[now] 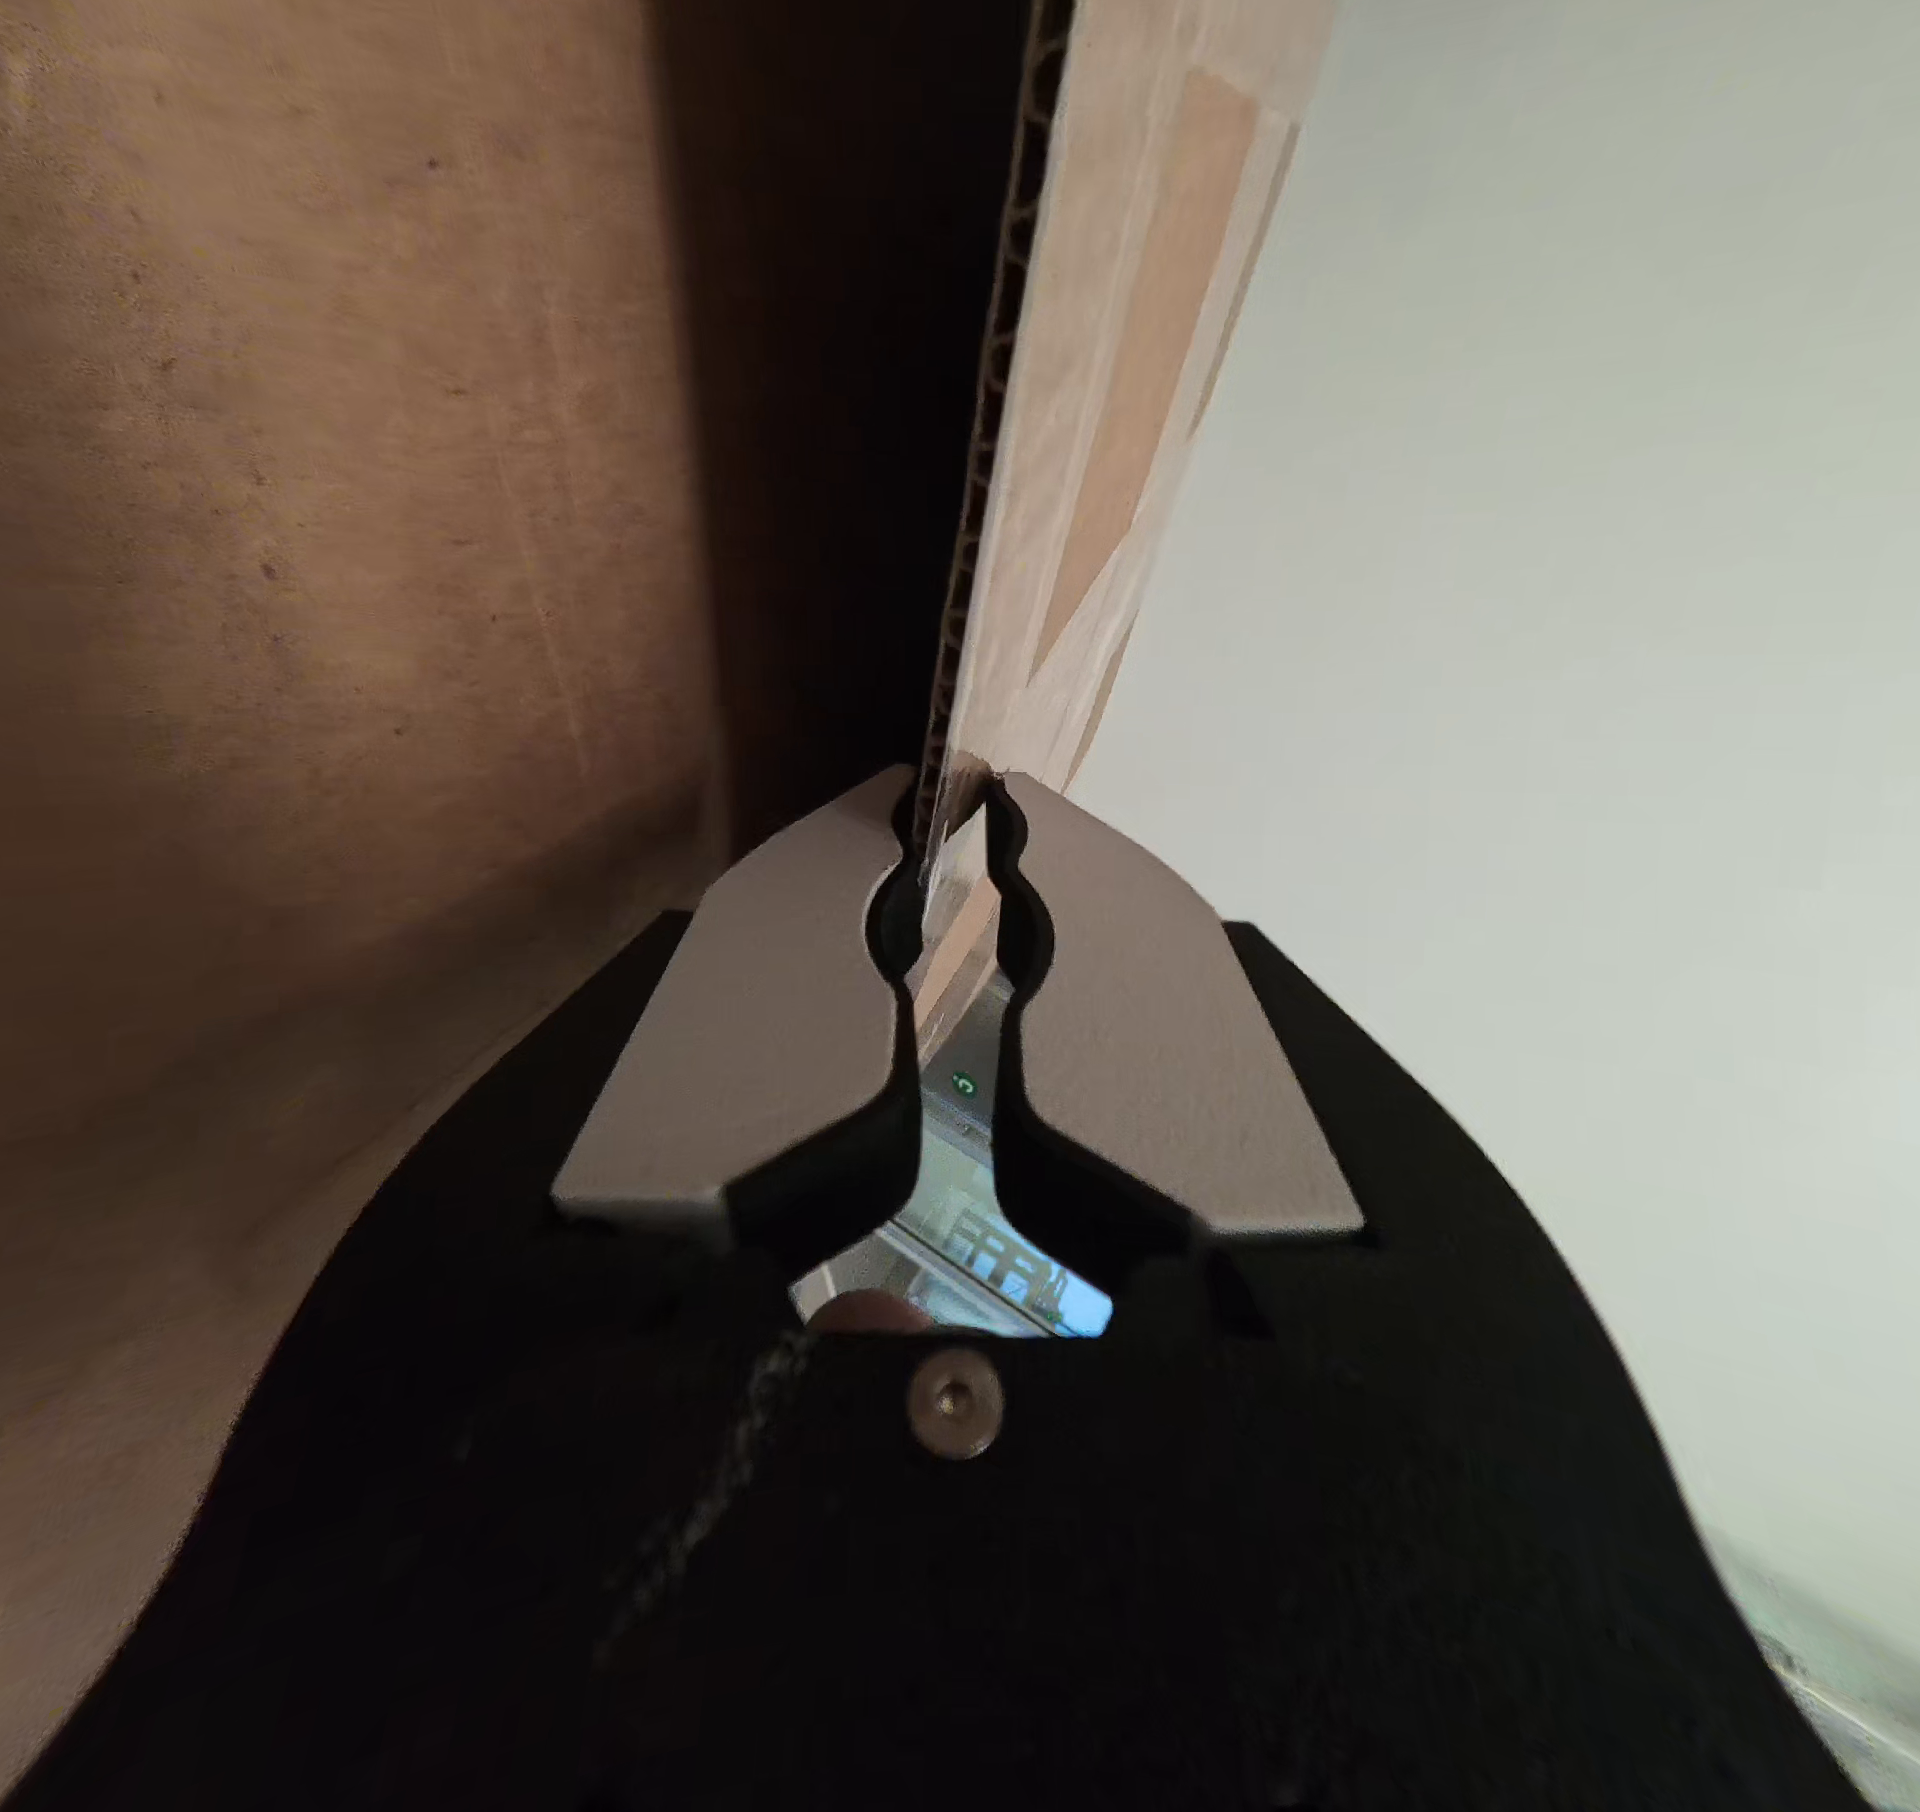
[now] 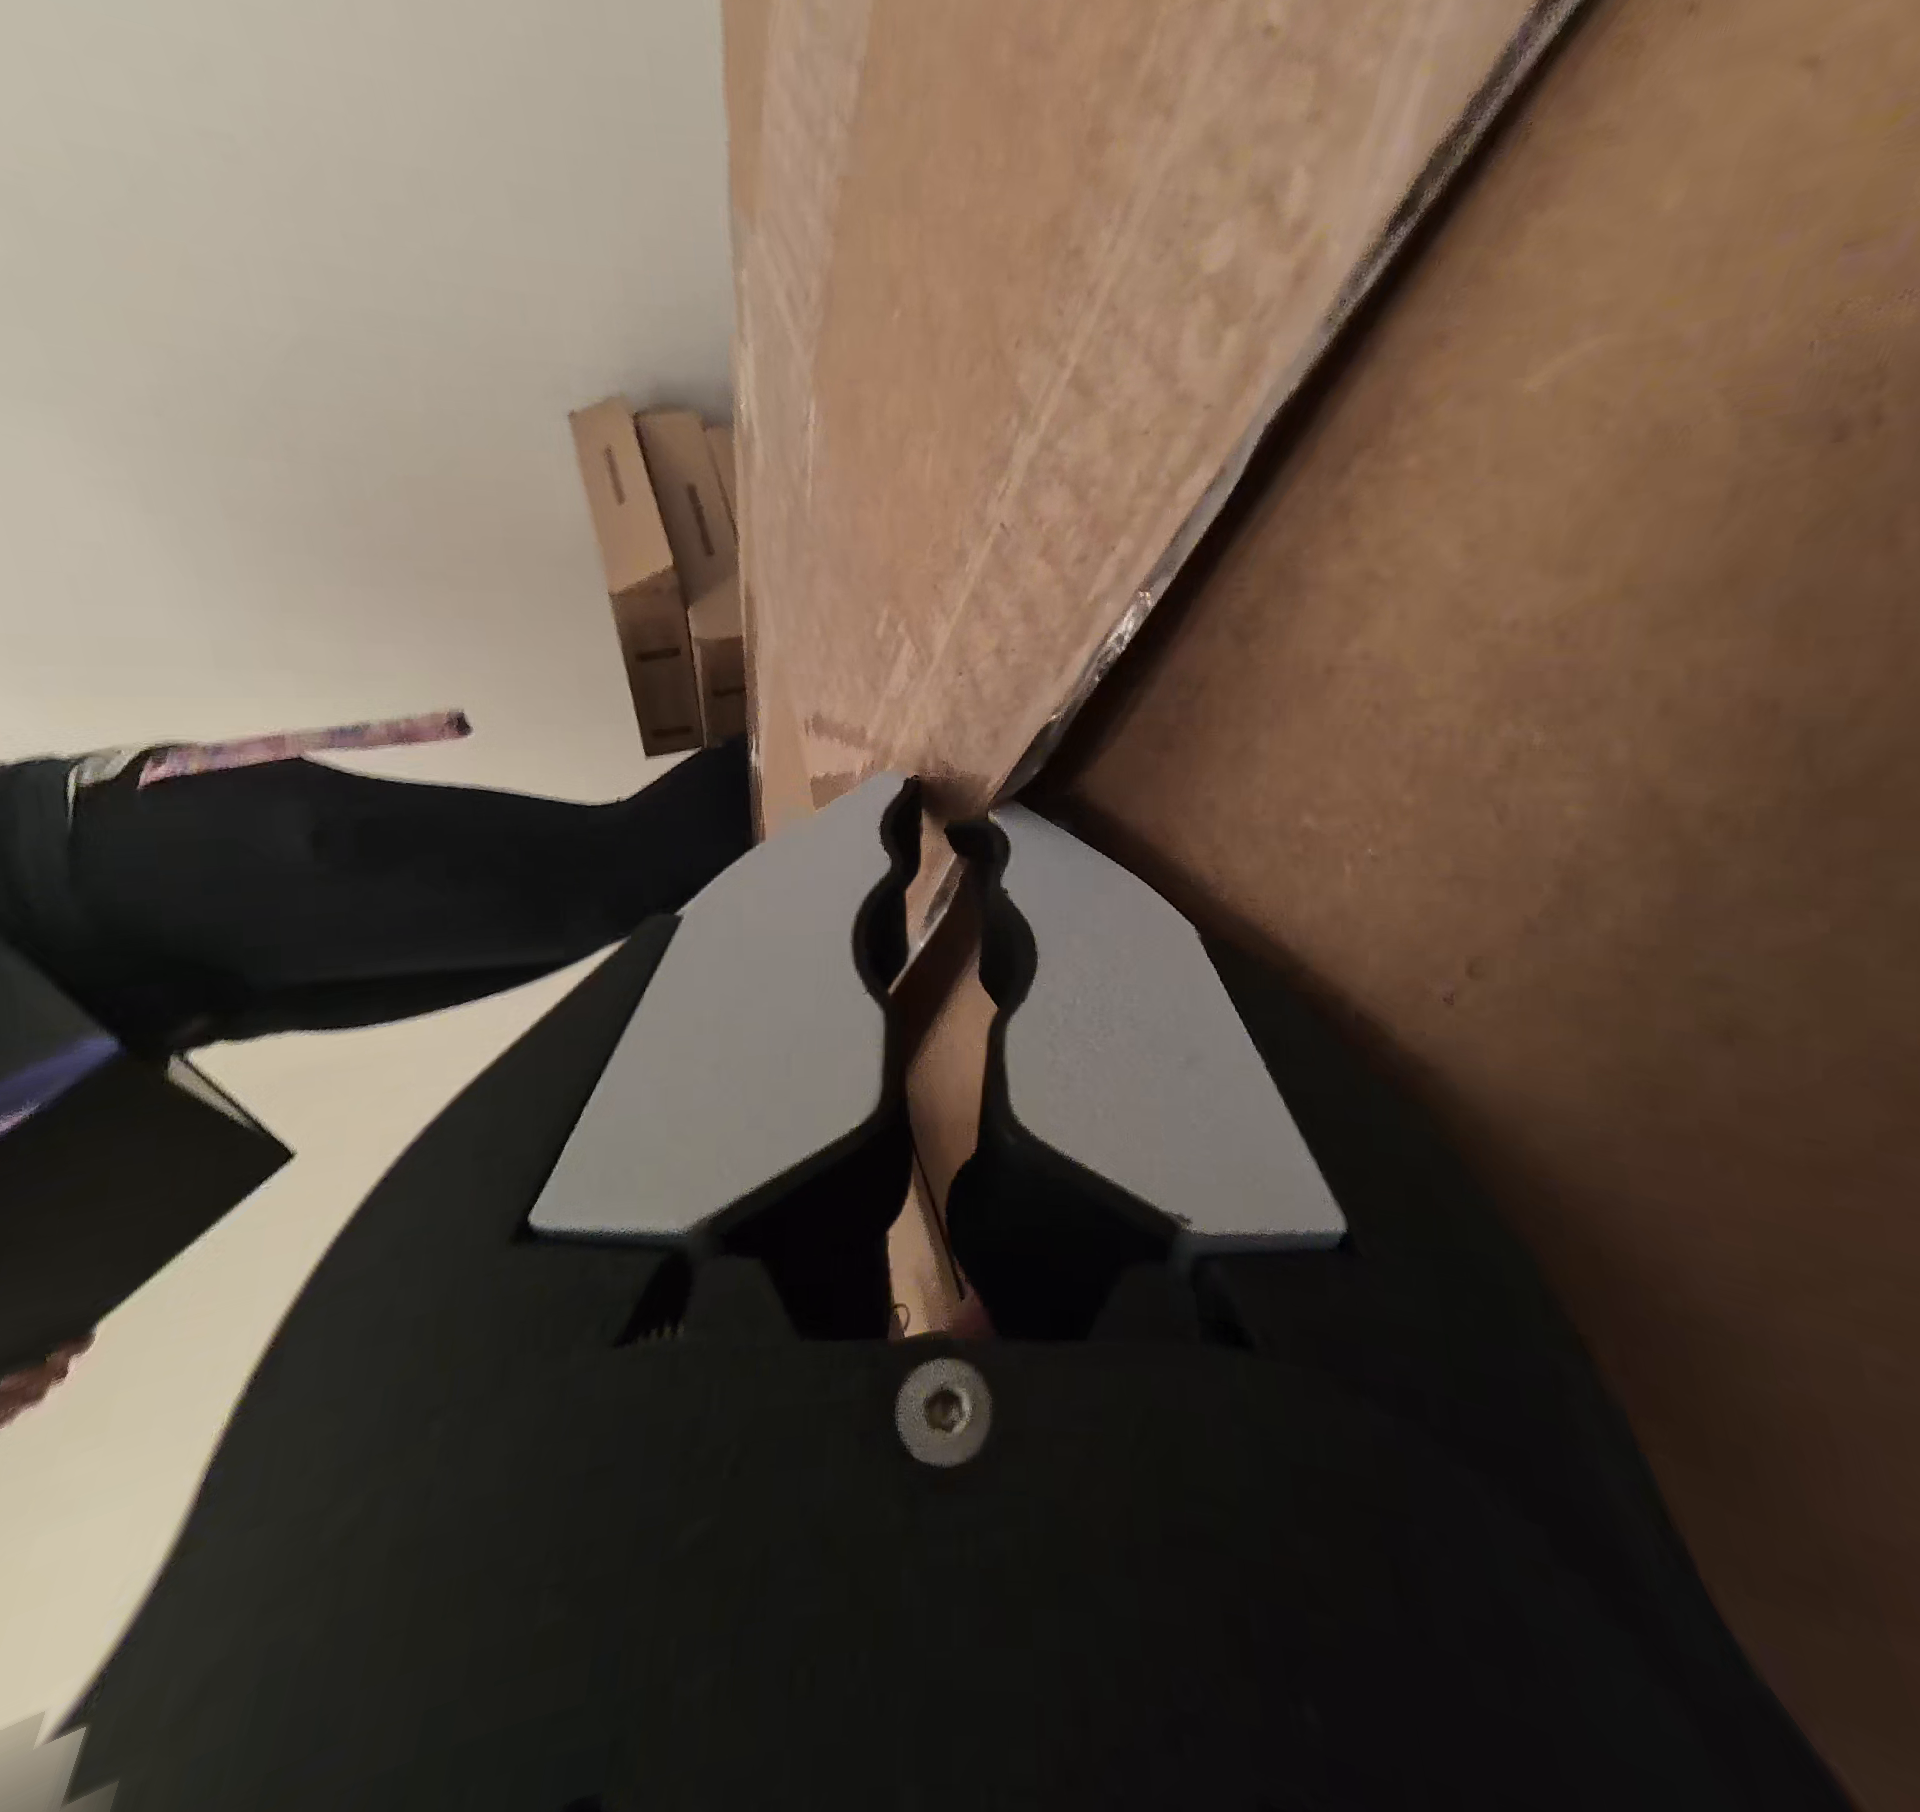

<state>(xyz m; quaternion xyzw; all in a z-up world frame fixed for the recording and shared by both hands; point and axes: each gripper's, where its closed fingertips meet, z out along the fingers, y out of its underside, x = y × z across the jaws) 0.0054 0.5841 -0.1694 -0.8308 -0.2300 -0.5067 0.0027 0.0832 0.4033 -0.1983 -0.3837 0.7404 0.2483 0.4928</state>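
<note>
My left gripper [image 1: 951, 801] is shut on the edge of a brown cardboard box flap [image 1: 1101, 391]. The corrugated edge runs up from between the grey fingers [image 1: 779, 1014]. The inner box wall [image 1: 312, 515] fills the left of that view. My right gripper [image 2: 951, 806] is shut on another cardboard flap [image 2: 1039, 308], whose taped edge runs up to the right. A brown box panel [image 2: 1558, 827] lies right of it. Both views look steeply upward.
A white wall or ceiling [image 1: 1558, 619] is behind the left flap. In the right wrist view a person's black-sleeved arm [image 2: 364, 889] reaches across at the left, a dark box [image 2: 104, 1191] sits at the lower left, and stacked cardboard boxes [image 2: 665, 578] stand farther off.
</note>
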